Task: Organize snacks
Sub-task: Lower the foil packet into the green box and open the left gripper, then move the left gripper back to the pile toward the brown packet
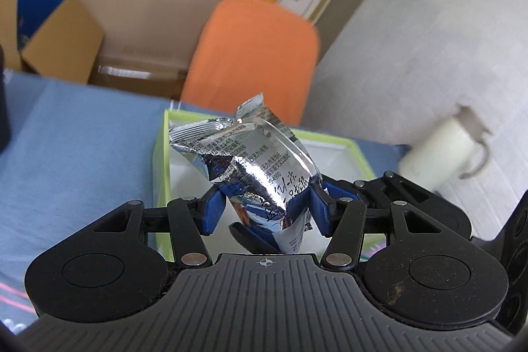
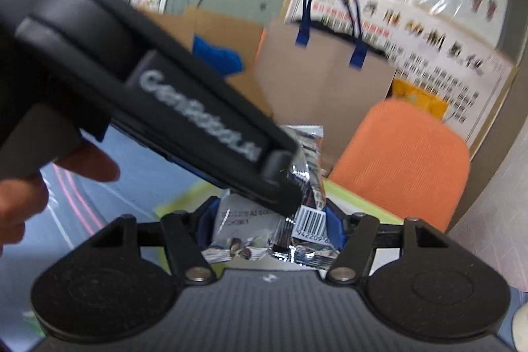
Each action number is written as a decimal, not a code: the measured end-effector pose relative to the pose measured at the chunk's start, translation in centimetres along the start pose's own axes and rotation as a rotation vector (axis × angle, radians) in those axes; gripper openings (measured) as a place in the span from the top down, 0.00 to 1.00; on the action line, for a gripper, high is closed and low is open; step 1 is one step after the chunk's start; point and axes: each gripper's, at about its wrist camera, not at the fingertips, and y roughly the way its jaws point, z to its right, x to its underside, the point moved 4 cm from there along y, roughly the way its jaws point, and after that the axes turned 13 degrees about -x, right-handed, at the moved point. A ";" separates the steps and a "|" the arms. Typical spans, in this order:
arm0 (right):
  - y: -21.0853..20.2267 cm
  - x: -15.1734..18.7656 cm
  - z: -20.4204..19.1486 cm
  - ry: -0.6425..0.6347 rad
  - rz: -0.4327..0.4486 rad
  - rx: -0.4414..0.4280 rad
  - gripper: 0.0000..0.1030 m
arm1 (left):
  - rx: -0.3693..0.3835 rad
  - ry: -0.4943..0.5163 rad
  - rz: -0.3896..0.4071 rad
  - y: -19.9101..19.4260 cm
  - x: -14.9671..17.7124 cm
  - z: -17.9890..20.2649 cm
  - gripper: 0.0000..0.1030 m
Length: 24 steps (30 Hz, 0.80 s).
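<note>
A crinkled silver snack packet point(image 1: 260, 160) stands upright in the air, with my left gripper point(image 1: 267, 207) shut on its lower part between the blue pads point(image 1: 214, 210). Beneath it is a white box with a green rim point(image 1: 161, 160). In the right wrist view my right gripper point(image 2: 272, 220) is shut on silver and white snack wrapping with a barcode point(image 2: 310, 220). The left tool's black housing point(image 2: 198, 127) crosses in front, so I cannot tell whether both grippers hold one packet. A blue finger point(image 1: 254, 236) shows under the left packet.
The box sits on a blue tablecloth point(image 1: 82, 154). Behind the table are an orange chair point(image 1: 254, 55), an open cardboard box point(image 1: 62, 42) and a brown paper bag with blue handles point(image 2: 323, 78). A white mug point(image 1: 442, 147) is at the right. A hand point(image 2: 19, 193) grips the left tool.
</note>
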 end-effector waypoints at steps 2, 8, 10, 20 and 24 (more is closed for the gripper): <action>1.2 0.9 1.3 0.056 -0.020 -0.054 0.29 | -0.060 -0.005 -0.022 2.1 0.0 -0.4 0.56; -2.4 0.8 3.7 0.103 0.076 -0.101 0.16 | -0.155 0.012 0.104 0.1 0.0 -0.5 0.40; -4.1 0.4 4.5 0.139 0.118 -0.114 0.10 | -0.150 0.009 0.135 -1.2 -0.4 -0.3 0.37; -15.9 -1.2 4.7 0.345 0.272 0.012 0.00 | -0.085 0.047 0.296 -13.4 3.0 2.9 0.33; -21.6 -3.5 3.4 0.378 0.260 0.152 0.00 | -0.053 0.089 0.366 -19.7 4.4 4.9 0.32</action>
